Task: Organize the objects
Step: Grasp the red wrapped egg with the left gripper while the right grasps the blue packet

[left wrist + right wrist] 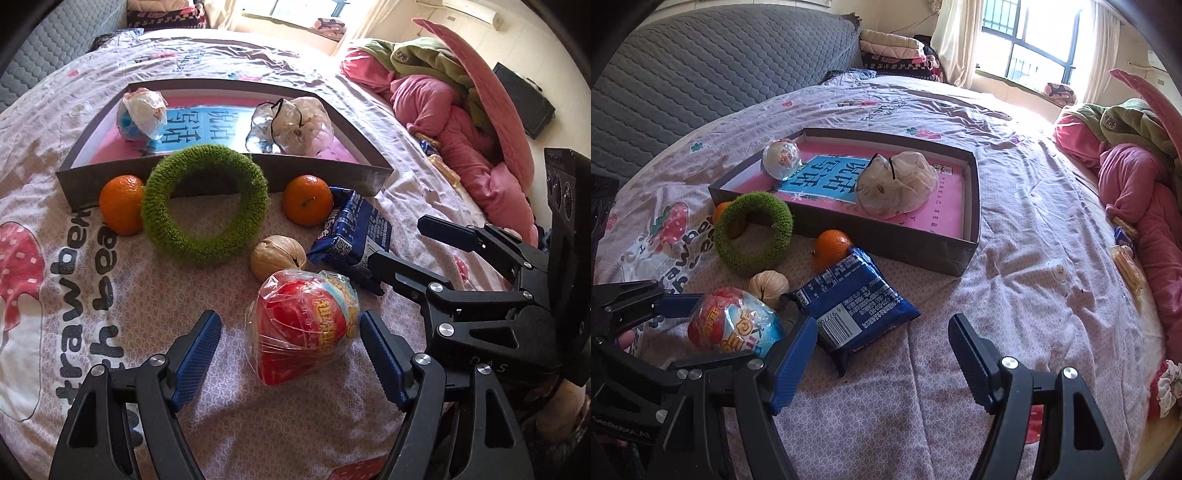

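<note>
My left gripper (290,354) stands wide open around the red toy (303,326), one pad on each side and neither yet pressing, so nothing is held. My right gripper (882,356) hangs open and empty above the quilt (1015,266), just beside the blue packet (855,306). To close well, I judge I should centre the pads on the toy's widest part and squeeze gently, since the loose film wrapper may slip or crumple. The toy is a rounded red body sealed in crinkled clear plastic with yellow lettering; it lies on the quilt near the walnut (277,256), in front of the box (221,177). The box already holds two wrapped items; two oranges and a green ring rest against its front wall.
</note>
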{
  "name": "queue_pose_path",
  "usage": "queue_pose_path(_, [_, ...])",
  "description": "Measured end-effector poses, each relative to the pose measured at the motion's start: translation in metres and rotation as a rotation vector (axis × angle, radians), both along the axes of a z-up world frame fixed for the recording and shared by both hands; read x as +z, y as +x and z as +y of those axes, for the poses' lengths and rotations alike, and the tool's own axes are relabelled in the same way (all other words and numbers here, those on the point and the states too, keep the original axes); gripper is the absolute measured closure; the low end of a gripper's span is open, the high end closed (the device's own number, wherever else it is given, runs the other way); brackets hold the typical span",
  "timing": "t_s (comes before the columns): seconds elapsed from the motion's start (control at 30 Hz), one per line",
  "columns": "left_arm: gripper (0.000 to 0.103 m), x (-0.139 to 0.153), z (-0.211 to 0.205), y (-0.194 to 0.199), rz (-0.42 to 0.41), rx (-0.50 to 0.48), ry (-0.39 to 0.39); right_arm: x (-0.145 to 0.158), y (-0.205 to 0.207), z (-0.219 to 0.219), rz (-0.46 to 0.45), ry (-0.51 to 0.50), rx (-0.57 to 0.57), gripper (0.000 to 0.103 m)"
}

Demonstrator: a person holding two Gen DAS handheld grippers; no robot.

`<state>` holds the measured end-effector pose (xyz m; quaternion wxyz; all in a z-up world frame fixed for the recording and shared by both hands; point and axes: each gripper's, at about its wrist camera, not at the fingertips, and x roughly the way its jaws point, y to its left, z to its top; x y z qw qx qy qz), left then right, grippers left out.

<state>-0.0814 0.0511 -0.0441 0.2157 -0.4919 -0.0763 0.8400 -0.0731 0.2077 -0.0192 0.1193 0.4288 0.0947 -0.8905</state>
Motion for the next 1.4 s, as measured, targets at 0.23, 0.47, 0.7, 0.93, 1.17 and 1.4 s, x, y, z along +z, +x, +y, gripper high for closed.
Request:
queue_pose_path(0.23, [0.021,-0.003,0.004,-0.007,-0.001,-0.02,-0.001,-0.003,-0.009,-0.003,-0.022,0.052,0.093,0.03])
queue_pose_path(0.47, [0.021,-0.005,0.004,-0.014,-0.016,-0.037,0.003,-0.007,-0.025,-0.009,-0.07,0.047,0.192,0.029])
queue_pose_path(0.7, [0.03,-0.005,0.011,-0.017,-0.008,-0.053,-0.042,-0.02,-0.043,-0.01,-0.166,0.03,0.267,0.029])
queue_pose_path(0.93, [0.049,-0.004,0.016,-0.013,0.003,-0.064,-0.068,-0.027,-0.044,-0.016,-0.182,0.041,0.283,0.035])
queue_pose_path(1.17, [0.049,0.0,0.011,-0.007,0.016,-0.05,-0.072,-0.02,-0.037,-0.014,-0.153,0.0,0.276,0.051])
queue_pose_path(1.4, [0.049,0.014,0.005,0.0,0.049,-0.026,-0.074,-0.015,-0.033,-0.015,-0.129,-0.002,0.257,0.053])
